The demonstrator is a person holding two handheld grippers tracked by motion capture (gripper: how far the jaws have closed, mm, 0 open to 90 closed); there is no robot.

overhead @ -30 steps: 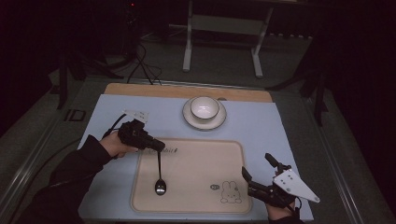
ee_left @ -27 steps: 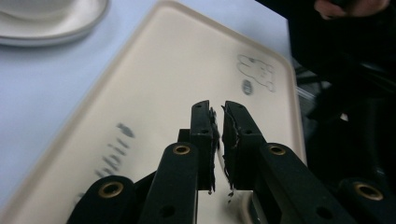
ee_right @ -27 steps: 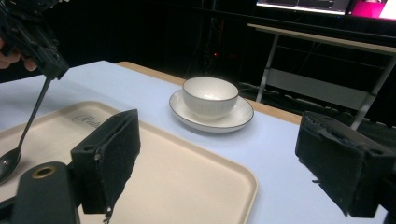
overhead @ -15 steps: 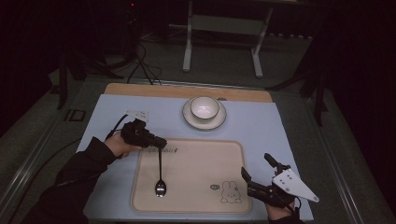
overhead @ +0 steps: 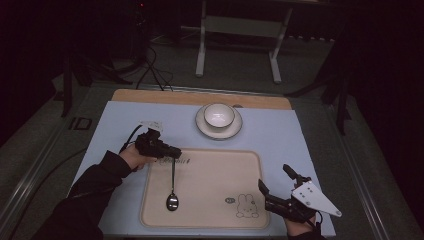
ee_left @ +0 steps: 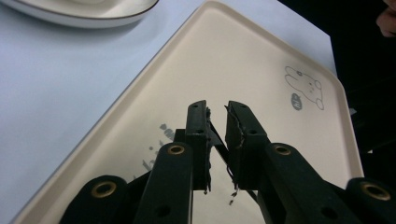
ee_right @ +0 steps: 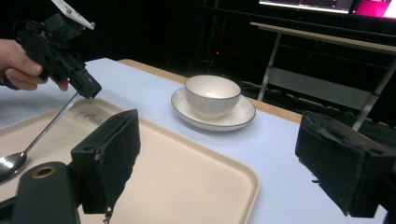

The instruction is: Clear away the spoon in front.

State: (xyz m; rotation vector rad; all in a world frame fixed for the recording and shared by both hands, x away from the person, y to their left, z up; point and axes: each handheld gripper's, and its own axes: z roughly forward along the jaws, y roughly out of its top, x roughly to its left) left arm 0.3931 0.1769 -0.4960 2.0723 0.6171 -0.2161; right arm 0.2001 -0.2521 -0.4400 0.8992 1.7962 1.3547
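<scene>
A metal spoon (overhead: pixel 173 185) lies along the left part of the beige tray (overhead: pixel 215 175), its bowl resting on the tray floor and its handle slanting up. My left gripper (overhead: pixel 177 151) is shut on the handle's end at the tray's far left corner. In the left gripper view the thin handle crosses between the nearly closed pads (ee_left: pixel 217 106). The right gripper view shows the left gripper (ee_right: pixel 91 91) and the slanted spoon (ee_right: pixel 46 126). My right gripper (overhead: pixel 272 176) stands open and empty at the tray's near right corner, its pads wide apart (ee_right: pixel 217 130).
A white bowl (overhead: pixel 218 115) sits on a saucer (overhead: pixel 200 125) behind the tray on the pale blue mat (overhead: pixel 300 145). A rabbit drawing (overhead: pixel 245 206) marks the tray's near right. A cable trails from the left gripper. Metal table legs stand beyond the table.
My left gripper has sunk a little with the spoon, bringing the handle lower over the tray. The right gripper has stayed where it was.
</scene>
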